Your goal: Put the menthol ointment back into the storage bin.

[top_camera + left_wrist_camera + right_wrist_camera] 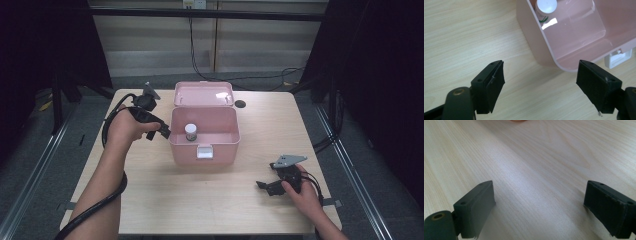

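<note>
The left claw [159, 131] hangs spread and empty just beside the pink box's [204, 148] left wall, with a white-capped bottle [190, 131] inside. The right claw [266, 186], also spread, rests on bare table [210, 200] well off the box's front right corner.

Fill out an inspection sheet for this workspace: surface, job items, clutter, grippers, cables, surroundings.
Surface: light wooden table, square, bare apart from the items below.
Job's things: pink box near the table's middle, lid hinged open toward the far side, white latch on the near wall; small white-capped bottle standing upright inside it.
Clutter: one small dark round spot on the table right of the lid; cannot tell what it is.
Grippers: left gripper at the box's left wall, jaws open, empty; right gripper low over the near right of the table, jaws open, empty.
Cables: a black cable trails from the left gripper; black leads run down the back wall.
Surroundings: grey floor, dark frame posts, pale wall panels.
</note>
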Action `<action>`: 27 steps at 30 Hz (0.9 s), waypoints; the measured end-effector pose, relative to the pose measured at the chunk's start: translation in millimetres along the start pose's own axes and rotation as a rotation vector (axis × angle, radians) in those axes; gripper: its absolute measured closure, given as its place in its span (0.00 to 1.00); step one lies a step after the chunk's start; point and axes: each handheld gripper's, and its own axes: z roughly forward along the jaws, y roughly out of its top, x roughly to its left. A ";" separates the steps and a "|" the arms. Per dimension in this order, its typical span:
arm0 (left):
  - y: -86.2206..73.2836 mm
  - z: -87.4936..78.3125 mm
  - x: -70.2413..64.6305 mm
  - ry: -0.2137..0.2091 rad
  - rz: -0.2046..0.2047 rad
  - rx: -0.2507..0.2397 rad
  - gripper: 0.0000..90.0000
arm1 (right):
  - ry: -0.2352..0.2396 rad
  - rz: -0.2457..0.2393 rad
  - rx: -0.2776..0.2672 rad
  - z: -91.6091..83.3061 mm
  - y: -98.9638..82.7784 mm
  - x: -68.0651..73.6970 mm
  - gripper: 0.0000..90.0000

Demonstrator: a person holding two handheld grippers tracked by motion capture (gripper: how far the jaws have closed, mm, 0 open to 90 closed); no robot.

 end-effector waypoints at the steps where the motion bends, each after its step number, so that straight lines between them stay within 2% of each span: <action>1: -2.6 -0.1 1.0 -0.002 -0.002 -0.004 0.24 | -0.001 0.001 -0.001 0.1 -0.1 0.1 0.10; 3: -10.1 -0.5 4.3 -0.007 0.011 -0.019 0.24 | -0.002 0.001 -0.001 0.1 -0.1 0.1 0.10; 12: -31.1 7.0 11.5 -0.018 0.024 -0.023 0.24 | -0.001 0.001 -0.002 0.1 -0.1 0.1 0.10; 15: -41.2 13.1 11.3 -0.030 0.048 -0.034 0.24 | -0.002 0.002 -0.001 0.0 -0.1 0.1 0.10; 22: -54.2 22.9 13.6 -0.042 0.066 -0.056 0.24 | -0.002 0.005 0.001 -0.1 -0.1 0.4 0.10; 24: -58.3 26.4 14.2 -0.049 0.089 -0.068 0.24 | -0.001 0.003 0.001 -0.1 -0.1 0.2 0.10; 26: -62.6 31.1 13.4 -0.055 0.088 -0.069 0.24 | -0.001 0.002 0.001 -0.1 -0.1 0.2 0.10; 27: -67.3 37.0 13.1 -0.052 0.100 -0.068 0.24 | -0.001 0.002 0.000 0.0 -0.2 0.2 0.10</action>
